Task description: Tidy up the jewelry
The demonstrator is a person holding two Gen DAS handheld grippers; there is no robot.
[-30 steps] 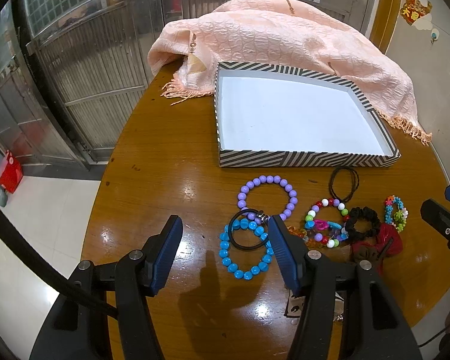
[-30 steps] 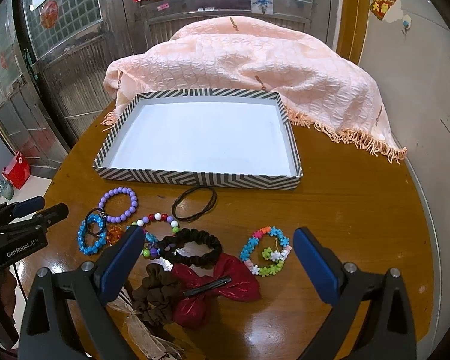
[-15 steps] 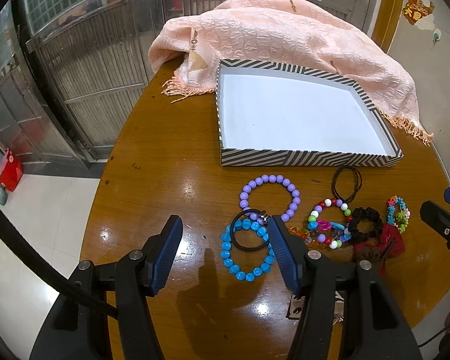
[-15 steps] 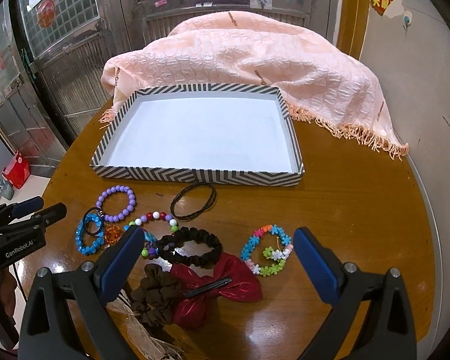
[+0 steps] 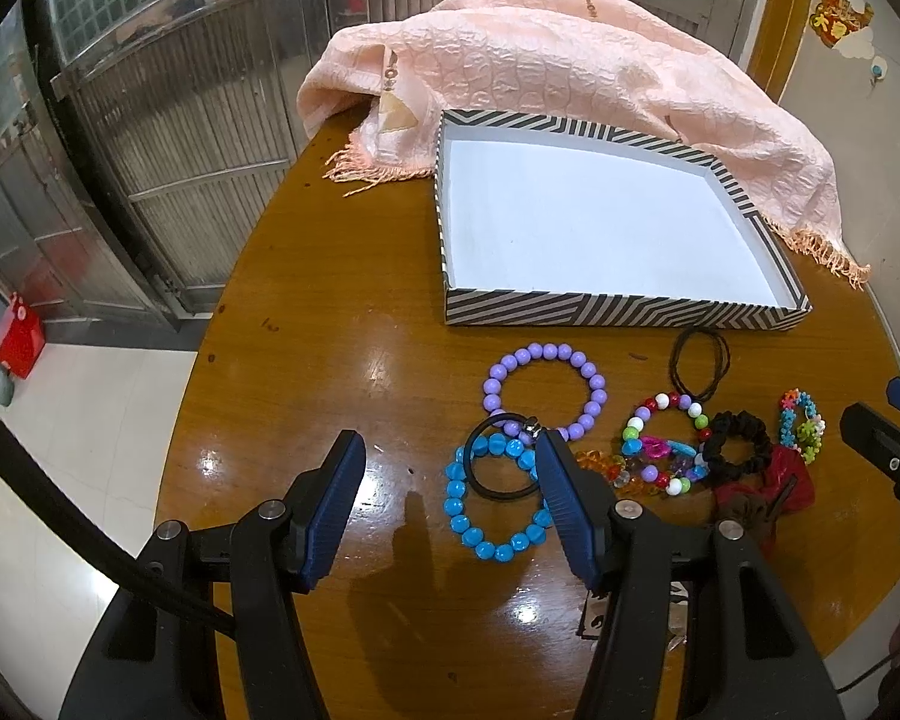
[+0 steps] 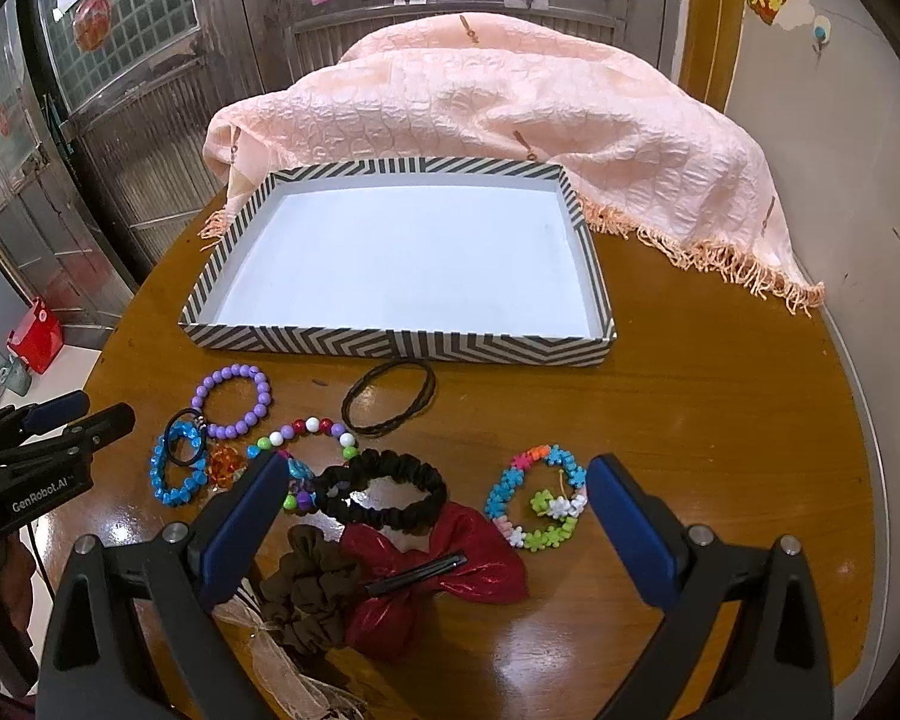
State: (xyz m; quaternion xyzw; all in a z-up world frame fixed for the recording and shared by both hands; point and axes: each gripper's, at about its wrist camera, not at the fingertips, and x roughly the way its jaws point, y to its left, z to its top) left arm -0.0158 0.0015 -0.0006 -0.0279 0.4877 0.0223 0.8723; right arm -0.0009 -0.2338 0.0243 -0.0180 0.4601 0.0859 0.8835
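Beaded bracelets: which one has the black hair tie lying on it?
The blue bead bracelet; the black hair tie overlaps its upper part. The purple bracelet only touches that tie's edge.

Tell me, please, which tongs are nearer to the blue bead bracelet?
Left. The left tongs hover open just beside the blue bead bracelet; the right tongs hang further off, over the black scrunchie.

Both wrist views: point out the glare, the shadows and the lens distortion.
Left wrist view: bright glare patches on the glossy table, a dark shadow of the left gripper on the wood under its open jaws, straight gate bars bowed by the fisheye, black vignette corners. Right wrist view: glare on the table near the right gripper, striped tray edges curved, everything sharp.
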